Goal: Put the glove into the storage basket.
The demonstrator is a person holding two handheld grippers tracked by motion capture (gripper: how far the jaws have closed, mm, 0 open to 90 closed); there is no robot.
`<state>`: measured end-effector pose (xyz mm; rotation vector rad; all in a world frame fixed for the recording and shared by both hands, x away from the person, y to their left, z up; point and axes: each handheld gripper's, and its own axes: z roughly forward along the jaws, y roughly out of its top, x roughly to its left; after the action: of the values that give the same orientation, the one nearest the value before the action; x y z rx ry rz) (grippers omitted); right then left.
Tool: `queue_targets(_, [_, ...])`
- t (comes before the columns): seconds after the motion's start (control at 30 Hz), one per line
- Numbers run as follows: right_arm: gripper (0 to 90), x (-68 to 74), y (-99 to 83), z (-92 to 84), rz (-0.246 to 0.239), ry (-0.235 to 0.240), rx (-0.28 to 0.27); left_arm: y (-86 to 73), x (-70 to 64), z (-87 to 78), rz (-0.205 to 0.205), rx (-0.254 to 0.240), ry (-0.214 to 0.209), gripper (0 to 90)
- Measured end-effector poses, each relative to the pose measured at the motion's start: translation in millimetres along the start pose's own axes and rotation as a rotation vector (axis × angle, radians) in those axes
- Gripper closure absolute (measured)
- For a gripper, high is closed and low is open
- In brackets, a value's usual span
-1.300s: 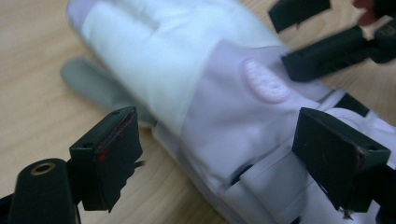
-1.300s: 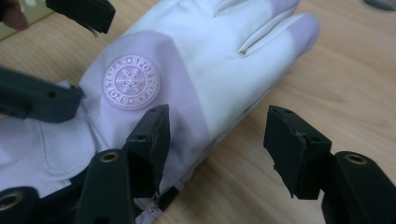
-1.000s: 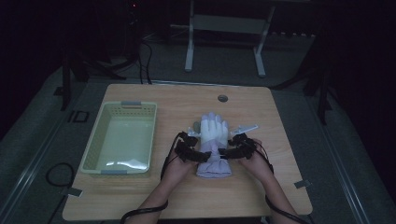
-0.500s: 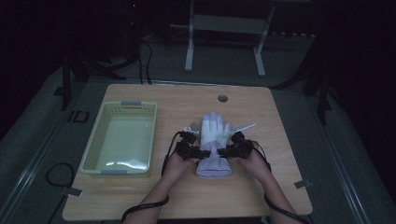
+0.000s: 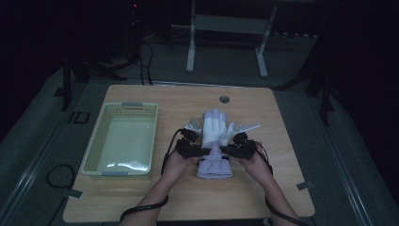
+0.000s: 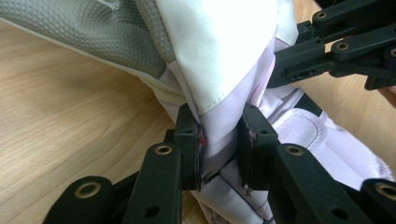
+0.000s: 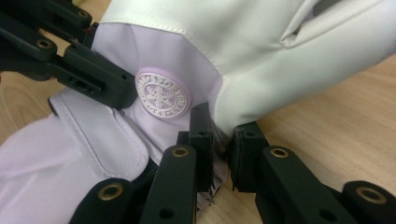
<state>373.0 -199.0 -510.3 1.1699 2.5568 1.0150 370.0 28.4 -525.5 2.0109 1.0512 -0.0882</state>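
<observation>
A white and pale lilac padded winter glove (image 5: 215, 141) lies flat on the light wooden table (image 5: 282, 188), a little right of centre, its fingers pointing to the far side and its lilac cuff toward the person. Both grippers meet at its wrist, 1 from each side.

The left gripper (image 6: 219, 140) is clenched on a fold of lilac cloth at the glove's left wrist edge; in the left gripper view the fabric is pinched between its 2 black jaws, just under the white palm panel and beside the grey textured patch (image 6: 79, 32). The right gripper (image 7: 219, 133) is likewise clamped on the opposite wrist edge, its jaws closed on a thin bunch of lilac fabric just below the round embossed lilac badge (image 7: 161, 95). In the high view the 2 grippers, left (image 5: 188, 148) and right (image 5: 240, 149), sit just beside the narrow waist of the glove, with the person's hands behind them.

The pale green plastic basket (image 5: 121, 141) stands at the left of the table, well apart from the glove, and nothing can be seen in it.

As I judge it, the grasping is done: both sides of the wrist are secured. What is left is the main part, whether lifting the glove, folding it or carrying it left to the basket; the glove looks to rest on the wood still, so no transfer has begun.
</observation>
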Motion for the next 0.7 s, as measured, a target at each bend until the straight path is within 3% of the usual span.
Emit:
queue_targets(0.3, [81.3,16.5,16.2,-15.8,-0.019,0.005,-0.047,11.5,-6.8,-31.4,0.048,0.001,0.016,73.7])
queue_targets(0.7, [81.3,39.2,39.4,-26.3,-0.028,0.022,-0.079,21.9,-3.8,-69.4,0.078,0.010,0.023,73.8])
